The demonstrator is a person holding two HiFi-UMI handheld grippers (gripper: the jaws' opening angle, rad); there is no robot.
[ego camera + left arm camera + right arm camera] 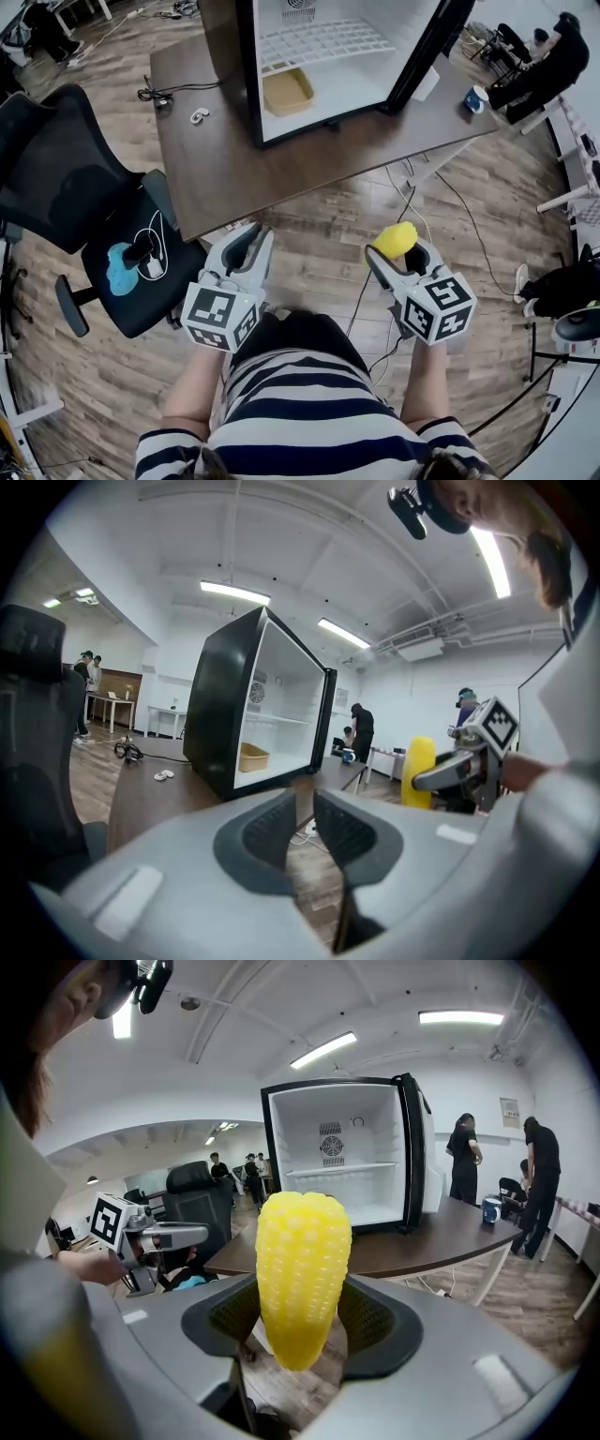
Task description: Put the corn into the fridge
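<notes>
Both forearms reach forward from the torso, stopping short of the table's (234, 159) near edge. The left gripper (255, 239) points toward that edge, its jaws nearly together with only a narrow gap and nothing between them. The right gripper (398, 255), level with it, is clamped on the corn (394, 238).

The corn (302, 1274) looks like glossy, bumpy plastic. The left gripper (302, 825) and right gripper (300, 1326) are matt grey plastic with dark ribbed pads (267, 829). The table (281, 159) is smooth dark wood; the fridge (227, 52) glossy black outside.
</notes>
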